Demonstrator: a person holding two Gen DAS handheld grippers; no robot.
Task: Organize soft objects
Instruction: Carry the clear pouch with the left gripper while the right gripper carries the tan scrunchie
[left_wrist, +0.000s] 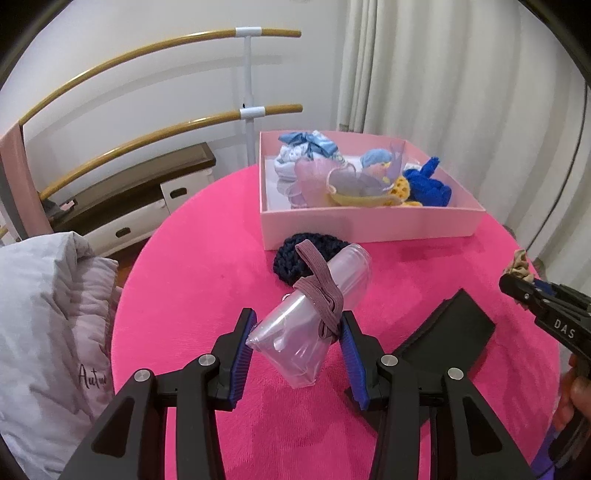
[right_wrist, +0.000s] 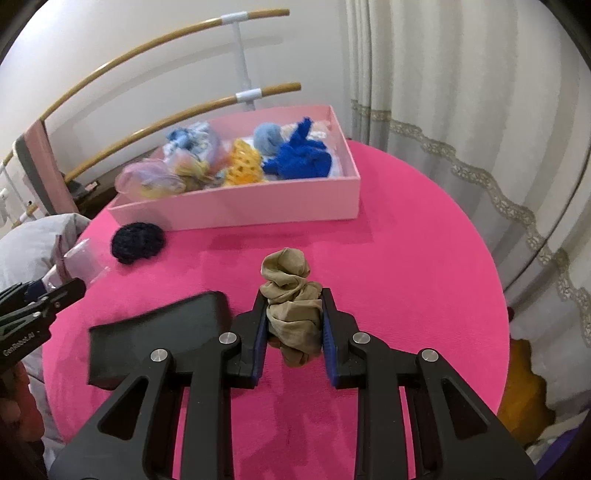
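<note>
My left gripper (left_wrist: 297, 332) is shut on a clear plastic pouch (left_wrist: 310, 317) wrapped with a mauve elastic band (left_wrist: 319, 291), held above the pink table (left_wrist: 207, 258). My right gripper (right_wrist: 293, 314) is shut on a bunched beige stocking (right_wrist: 291, 299), above the table. The pink box (left_wrist: 369, 229) at the table's back holds several soft things: blue knit, yellow crochet, pastel fabrics. It also shows in the right wrist view (right_wrist: 258, 206). A dark navy crochet piece (right_wrist: 138, 238) lies on the table in front of the box; the pouch partly hides it in the left wrist view (left_wrist: 291, 254).
A flat black pad (right_wrist: 159, 332) lies on the table between the grippers, also in the left wrist view (left_wrist: 443, 332). A grey cushion (left_wrist: 48, 332) sits off the table's left edge. Curtains (right_wrist: 461, 110) hang at the right; wooden rails (left_wrist: 147, 140) and a bench stand behind.
</note>
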